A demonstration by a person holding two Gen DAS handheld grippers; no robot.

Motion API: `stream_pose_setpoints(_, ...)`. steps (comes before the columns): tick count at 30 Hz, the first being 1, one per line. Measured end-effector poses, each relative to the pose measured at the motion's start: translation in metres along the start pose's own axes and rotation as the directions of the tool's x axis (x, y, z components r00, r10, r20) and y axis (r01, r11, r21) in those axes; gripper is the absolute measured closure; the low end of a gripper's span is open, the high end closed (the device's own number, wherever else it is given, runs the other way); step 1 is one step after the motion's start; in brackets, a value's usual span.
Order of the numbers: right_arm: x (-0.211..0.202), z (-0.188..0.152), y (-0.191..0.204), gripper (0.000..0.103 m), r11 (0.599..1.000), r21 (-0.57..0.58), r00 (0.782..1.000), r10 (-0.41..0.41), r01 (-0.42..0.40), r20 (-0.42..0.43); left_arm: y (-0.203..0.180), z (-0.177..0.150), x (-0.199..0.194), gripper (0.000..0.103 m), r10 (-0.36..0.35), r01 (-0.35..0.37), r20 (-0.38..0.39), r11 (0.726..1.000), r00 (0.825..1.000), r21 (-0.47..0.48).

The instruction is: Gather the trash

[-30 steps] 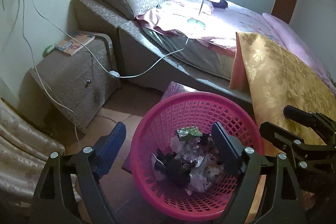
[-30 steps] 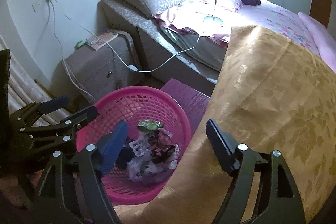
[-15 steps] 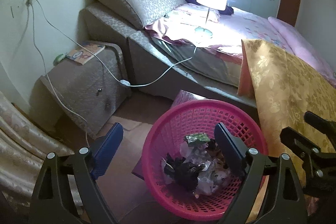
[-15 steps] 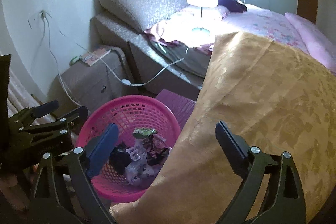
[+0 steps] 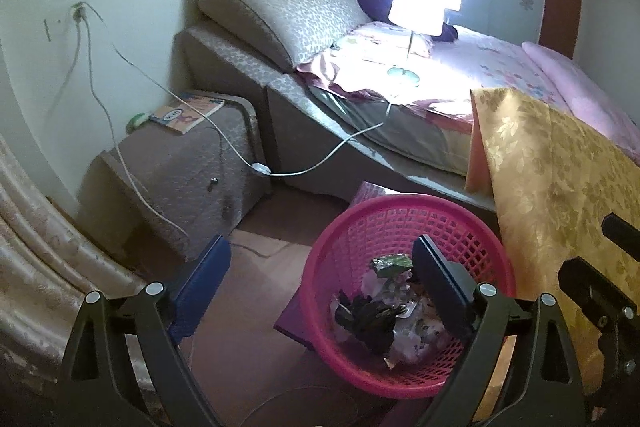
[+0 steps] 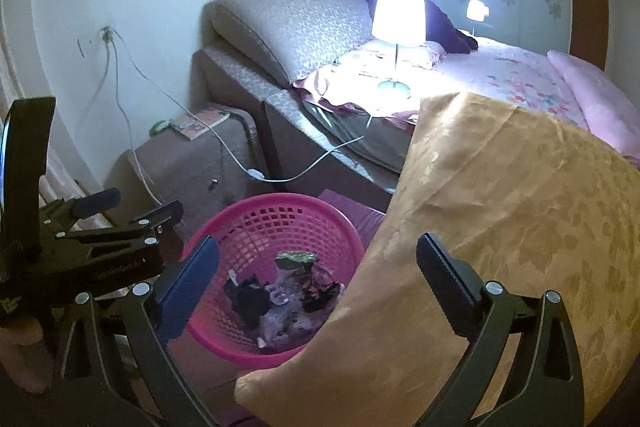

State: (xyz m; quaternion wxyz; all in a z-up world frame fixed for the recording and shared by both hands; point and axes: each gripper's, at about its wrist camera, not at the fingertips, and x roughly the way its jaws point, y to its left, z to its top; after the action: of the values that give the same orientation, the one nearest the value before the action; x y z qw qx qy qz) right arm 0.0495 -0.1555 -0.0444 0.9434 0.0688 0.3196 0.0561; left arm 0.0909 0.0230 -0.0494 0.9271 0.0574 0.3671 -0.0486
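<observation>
Two grippers opening, empty: left [image 5: 320,267], right [image 6: 316,267] | basket [image 5: 404,203] rim beside quilt [image 6: 500,227] edge

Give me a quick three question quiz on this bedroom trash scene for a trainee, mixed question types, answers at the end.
1. True or false: the pink basket already holds trash.
2. What lies on the bedside cabinet: A) a book, B) a cup, C) a phone?
3. What lit thing stands on the bed?

Key: 1. True. 2. A, the book. 3. The lamp.
</observation>
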Motion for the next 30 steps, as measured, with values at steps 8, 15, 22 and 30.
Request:
stream_pose_setpoints(8, -0.006, 0.0, 0.006, 0.007, 1.0, 0.016, 1.0, 0.001, -0.001, 0.002, 0.013, -0.006, -0.03, 0.01, -0.011, 0.012, 0.022, 0.998, 1.0, -0.06)
stream_pose_setpoints(15, -0.007, -0.005, 0.009, 0.007, 1.0, 0.03, 1.0, 0.0, 0.0, -0.004, 0.01, -0.013, -0.041, 0.008, 0.007, -0.004, 0.039, 0.998, 0.999, -0.064)
stream_pose_setpoints(22, 0.0, -0.01, 0.009, 0.007, 0.999, 0.041, 1.0, -0.016, 0.017, -0.018, 0.001, -0.017, -0.032, 0.008, 0.05, -0.049, 0.043, 0.999, 0.998, -0.01)
stream_pose_setpoints(30, 0.003, -0.012, 0.008, 0.007, 0.999, 0.042, 0.999, -0.026, 0.027, -0.023, 0.007, -0.02, -0.029, 0.008, 0.036, -0.035, 0.031, 0.999, 0.999, -0.029)
